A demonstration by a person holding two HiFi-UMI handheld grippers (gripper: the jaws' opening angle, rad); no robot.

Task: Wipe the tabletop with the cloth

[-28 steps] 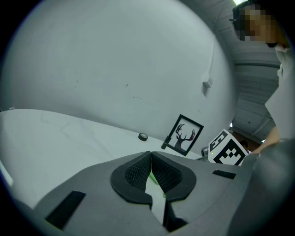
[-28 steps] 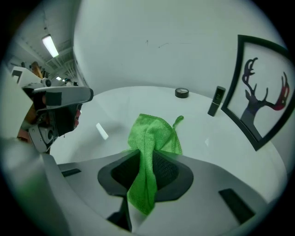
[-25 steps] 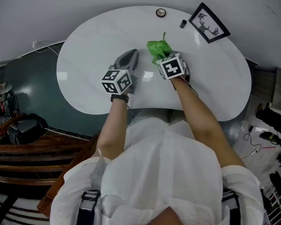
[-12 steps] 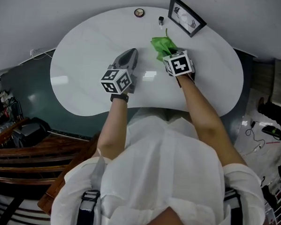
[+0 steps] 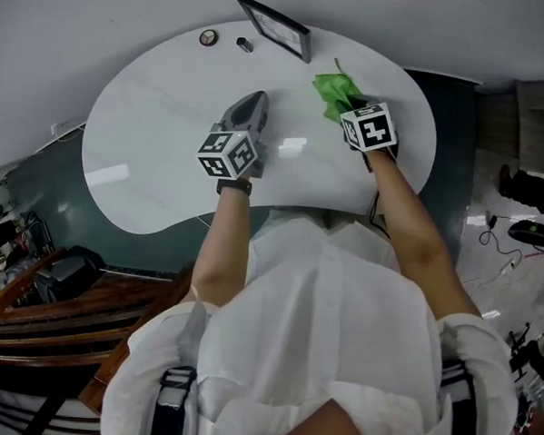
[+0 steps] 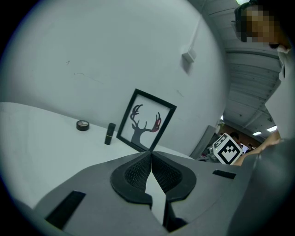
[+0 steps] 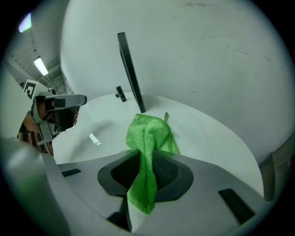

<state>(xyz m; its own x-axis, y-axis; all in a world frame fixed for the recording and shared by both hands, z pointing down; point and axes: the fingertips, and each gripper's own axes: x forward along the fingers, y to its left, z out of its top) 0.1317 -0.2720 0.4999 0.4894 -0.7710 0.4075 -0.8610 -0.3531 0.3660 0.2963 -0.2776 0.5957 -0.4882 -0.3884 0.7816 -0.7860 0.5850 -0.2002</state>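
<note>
A green cloth (image 5: 335,88) lies bunched on the white tabletop (image 5: 158,133) toward its right side. My right gripper (image 5: 351,105) is shut on the cloth; in the right gripper view the cloth (image 7: 146,143) hangs pinched between the jaws and spreads forward onto the table. My left gripper (image 5: 250,109) rests near the table's middle, its jaws shut with nothing between them; in the left gripper view the left gripper (image 6: 150,156) shows its pads pressed together.
A black picture frame (image 5: 275,26) with a deer print (image 6: 144,123) stands at the table's back edge. Beside it sit a small dark tube (image 5: 245,44) and a round tin (image 5: 209,38). The table's right edge (image 5: 428,147) lies close to my right gripper.
My right gripper has dragged the green cloth rightward across the tabletop toward the right edge. The left gripper has stayed in place.
</note>
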